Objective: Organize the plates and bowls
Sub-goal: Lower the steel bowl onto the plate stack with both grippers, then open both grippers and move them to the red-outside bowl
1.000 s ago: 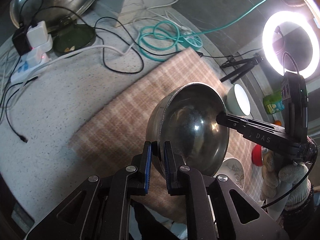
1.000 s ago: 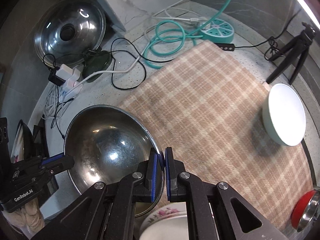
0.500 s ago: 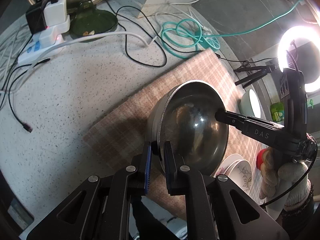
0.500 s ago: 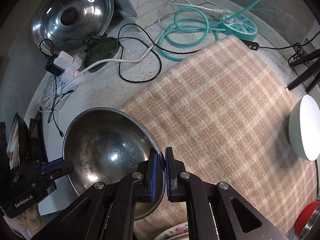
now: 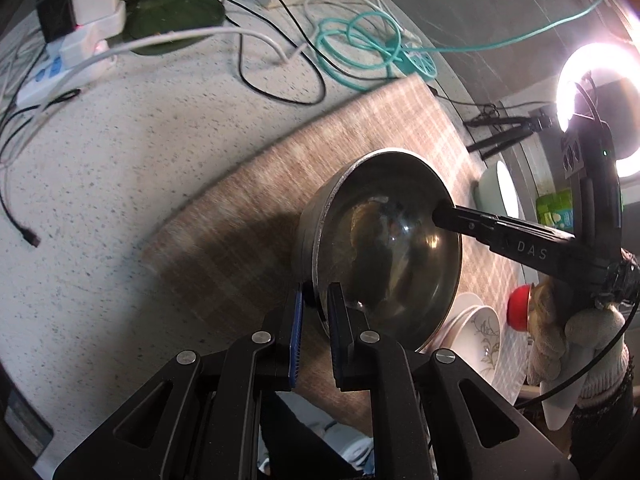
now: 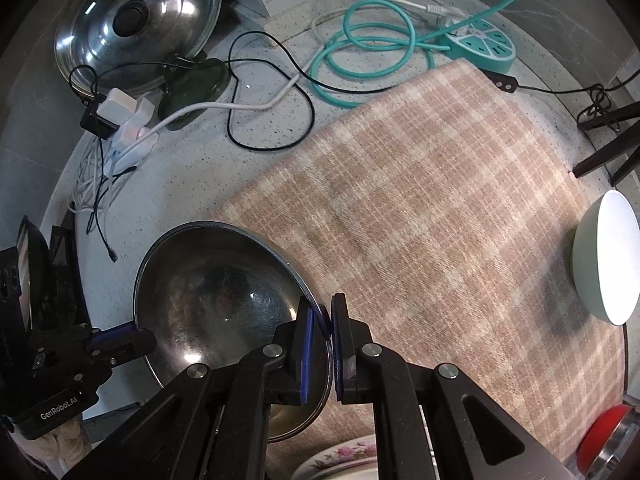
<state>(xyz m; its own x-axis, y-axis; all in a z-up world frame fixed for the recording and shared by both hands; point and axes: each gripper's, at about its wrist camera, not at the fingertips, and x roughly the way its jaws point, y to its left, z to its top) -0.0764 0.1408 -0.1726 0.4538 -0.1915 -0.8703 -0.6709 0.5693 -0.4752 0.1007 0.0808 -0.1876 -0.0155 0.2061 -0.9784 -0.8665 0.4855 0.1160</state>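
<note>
Steel bowl (image 5: 384, 248) hangs tilted over the near left corner of the checked cloth (image 6: 432, 200), and I have it pinched from both sides. My left tongs (image 5: 316, 304) are clamped on its near rim, the blue pads squeezing the thin metal edge. My right tongs (image 6: 322, 320) grip the opposite rim the same way, closed tight with the rim between the pads. In the left wrist view the right tool reaches in from the right, carried by a gloved hand (image 5: 576, 344).

Cloth covers the right part of the speckled bench (image 5: 120, 160). A pale green bowl (image 6: 604, 256) sits on the cloth's right edge. Floral plates (image 5: 480, 332) lie at the near edge, just beside the steel bowl, and a red bowl (image 6: 608, 428) sits at the near right. Far across the bench I see a teal cable (image 6: 372, 44) coiled by a round socket, a white power strip (image 6: 132, 132) and a steel lid (image 6: 136, 20).
</note>
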